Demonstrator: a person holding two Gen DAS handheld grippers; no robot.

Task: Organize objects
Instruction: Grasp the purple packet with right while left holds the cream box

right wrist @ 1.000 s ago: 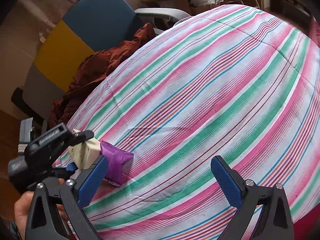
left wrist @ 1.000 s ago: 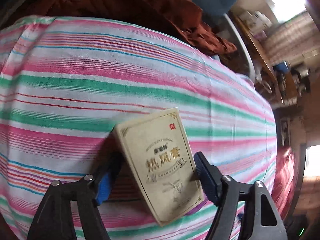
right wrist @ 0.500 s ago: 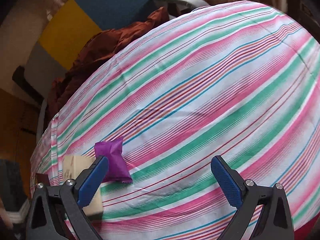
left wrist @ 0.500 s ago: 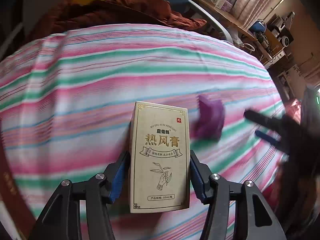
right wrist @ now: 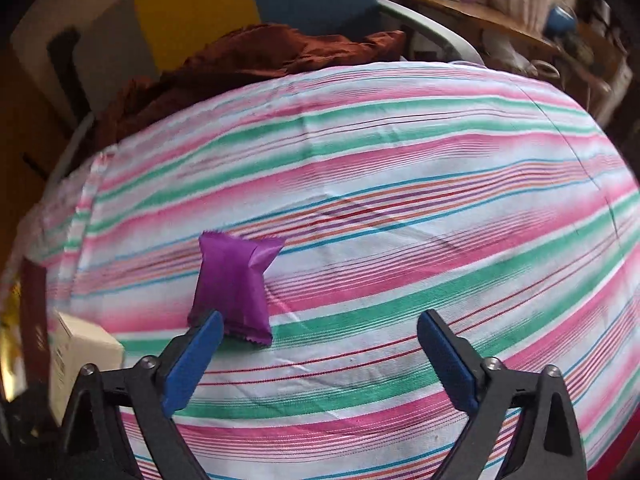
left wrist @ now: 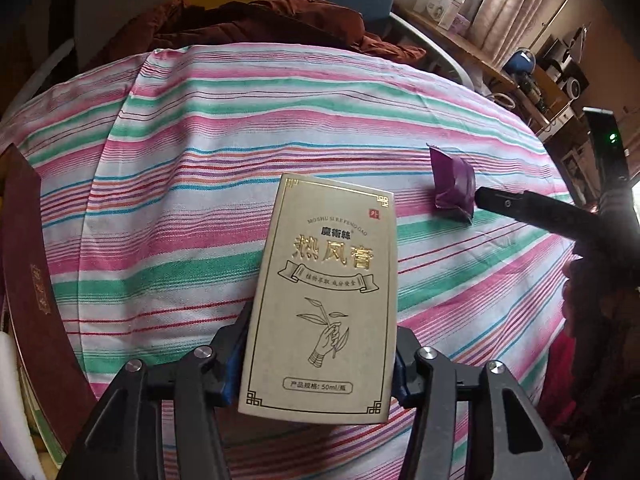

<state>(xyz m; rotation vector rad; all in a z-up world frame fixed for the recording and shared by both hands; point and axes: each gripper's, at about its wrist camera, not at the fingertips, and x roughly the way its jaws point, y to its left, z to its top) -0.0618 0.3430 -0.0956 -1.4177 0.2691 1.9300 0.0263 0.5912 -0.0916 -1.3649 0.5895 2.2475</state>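
left tongs (left wrist: 320,364) grip a cream box (left wrist: 324,292) by its long sides near the bottom, pads squeezing tighter, prob. so the printed face stays toward the cam & it won't swing when carried. box sits centre-low in left view, lifted off the striped cloth (left wrist: 200,184); long axis runs bottom-to-top of frame, top end leaning a bit left. right tongs (right wrist: 320,356) are wide apart w/ nothing between them, jaws narrowing, left pad just at the lower edge of a purple packet (right wrist: 234,284). packet lies on the cloth left of centre in right view, long axis roughly up-frame, crimped end at top. looks like lining up to pinch it across its width.
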